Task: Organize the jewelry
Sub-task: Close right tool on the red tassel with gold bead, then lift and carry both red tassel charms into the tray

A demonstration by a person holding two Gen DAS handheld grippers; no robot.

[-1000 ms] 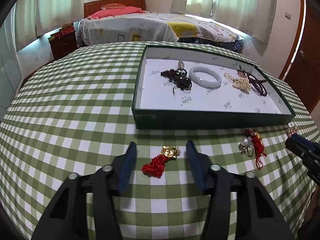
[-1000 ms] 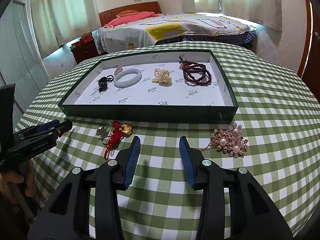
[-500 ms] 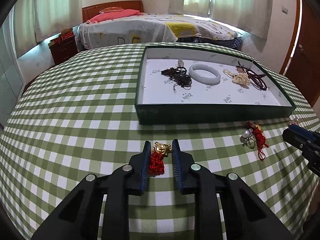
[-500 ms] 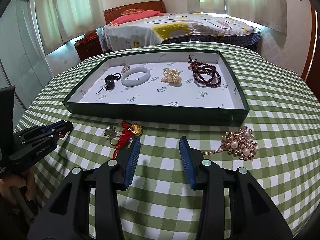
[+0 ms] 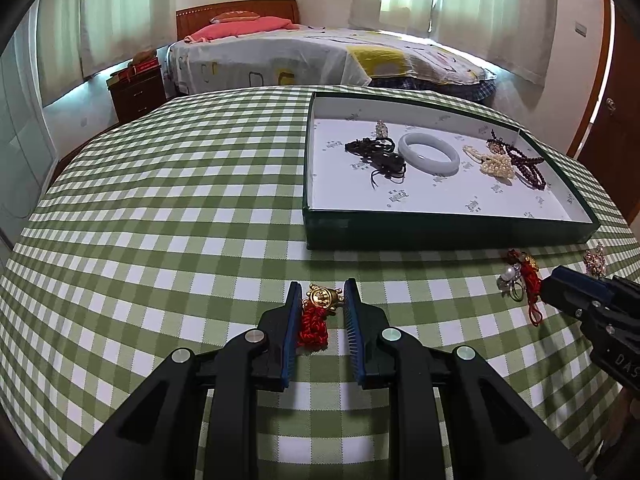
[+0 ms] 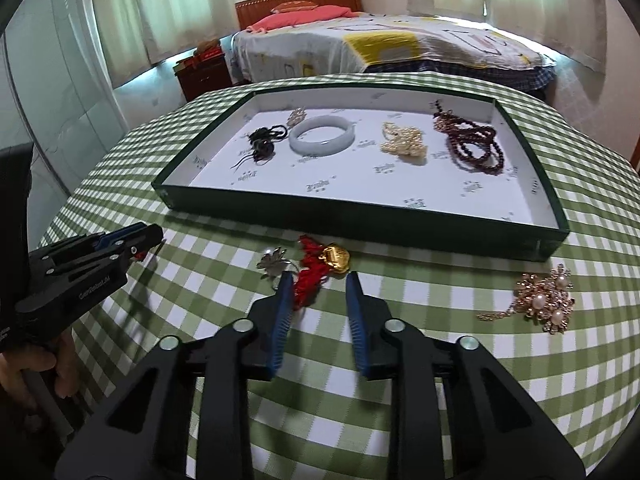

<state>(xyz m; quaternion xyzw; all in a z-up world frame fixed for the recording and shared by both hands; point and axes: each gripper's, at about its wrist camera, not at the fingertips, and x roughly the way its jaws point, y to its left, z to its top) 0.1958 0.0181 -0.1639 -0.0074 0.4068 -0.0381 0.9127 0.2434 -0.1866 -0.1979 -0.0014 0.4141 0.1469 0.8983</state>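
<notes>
My left gripper [image 5: 323, 286] is shut on a red knotted cord with a gold charm [image 5: 320, 300] on the checked cloth, in front of the tray. My right gripper [image 6: 319, 278] is closing over a second red cord with a gold charm [image 6: 336, 258]. That cord's tail lies against the left finger [image 6: 285, 292]; the right finger stands apart from it. The green tray [image 6: 340, 216] holds a black cord piece [image 6: 262, 142], a pale jade bangle [image 6: 322, 140], a pearl cluster [image 6: 404, 146] and a dark red bead bracelet [image 6: 472, 142].
A silver flower ring [image 6: 274, 262] lies just left of the second red cord. A gold and pearl brooch [image 6: 548, 300] sits on the cloth at the right. A hand [image 6: 44, 364] holds the left gripper at the left edge. A bed stands behind the table.
My left jaws closed around the red cord with the gold charm and have since held still. My right gripper moved toward the other red cord, and its jaws have narrowed.
</notes>
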